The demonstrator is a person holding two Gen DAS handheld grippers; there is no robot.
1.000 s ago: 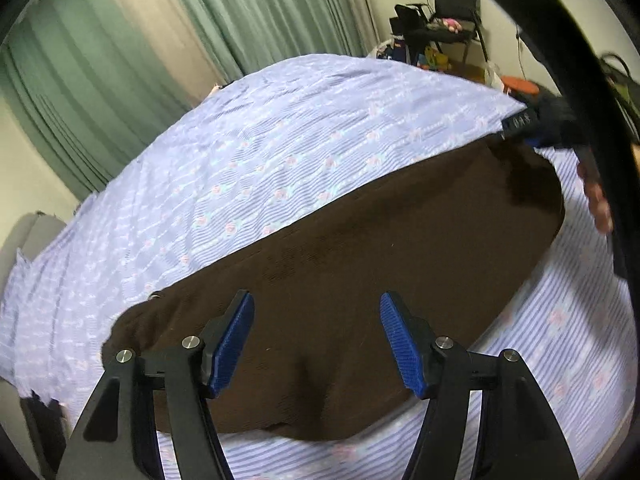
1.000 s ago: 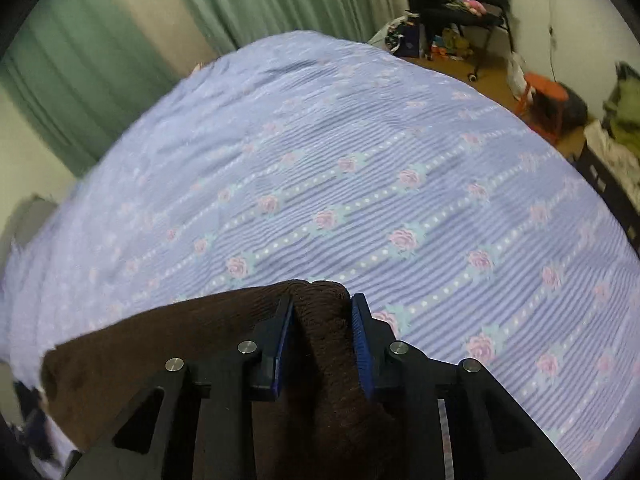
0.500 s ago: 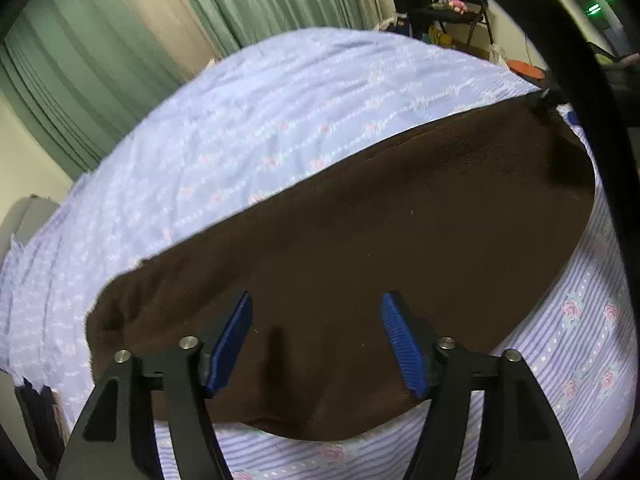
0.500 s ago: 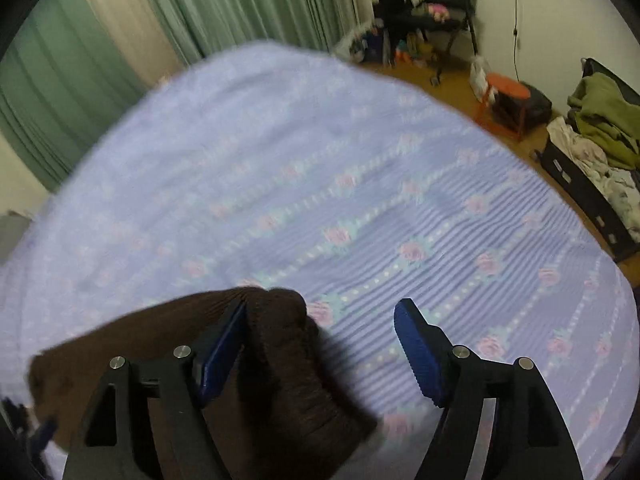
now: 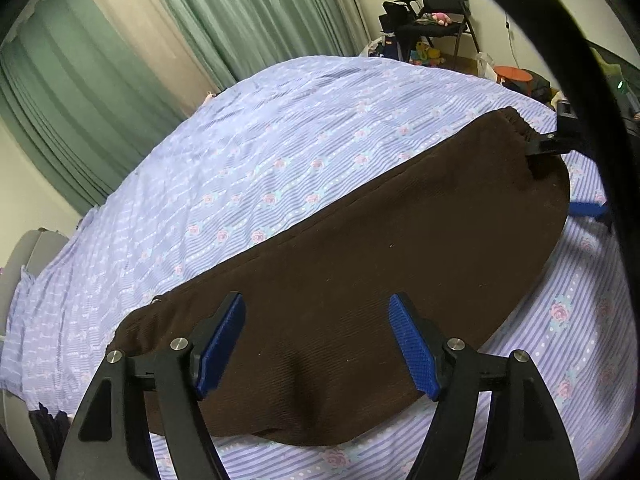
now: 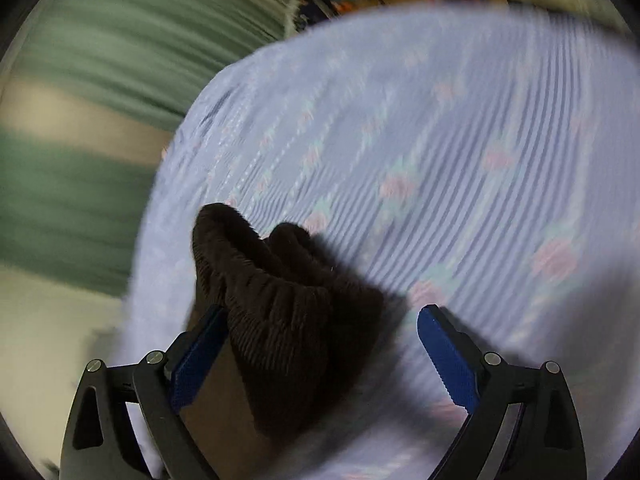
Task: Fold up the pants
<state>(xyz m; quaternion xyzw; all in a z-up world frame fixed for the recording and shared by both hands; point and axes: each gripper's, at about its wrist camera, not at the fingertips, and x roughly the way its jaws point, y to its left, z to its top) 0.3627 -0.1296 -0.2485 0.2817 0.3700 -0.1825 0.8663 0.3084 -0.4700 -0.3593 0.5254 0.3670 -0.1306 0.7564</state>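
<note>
Dark brown corduroy pants lie folded lengthwise across the bed. My left gripper is open and empty, just above the near part of the pants. In the right wrist view, which is blurred, my right gripper is open; the bunched waistband end of the pants lies between its blue fingers, against the left one. The right gripper also shows at the right end of the pants in the left wrist view.
The bed has a lilac striped sheet with pink roses. Green curtains hang behind it. A black chair with toys and an orange stool stand at the far right of the room.
My right gripper opened and let go of the waistband end, then swung sideways; its view is now blurred. My left gripper stayed open over the pants.
</note>
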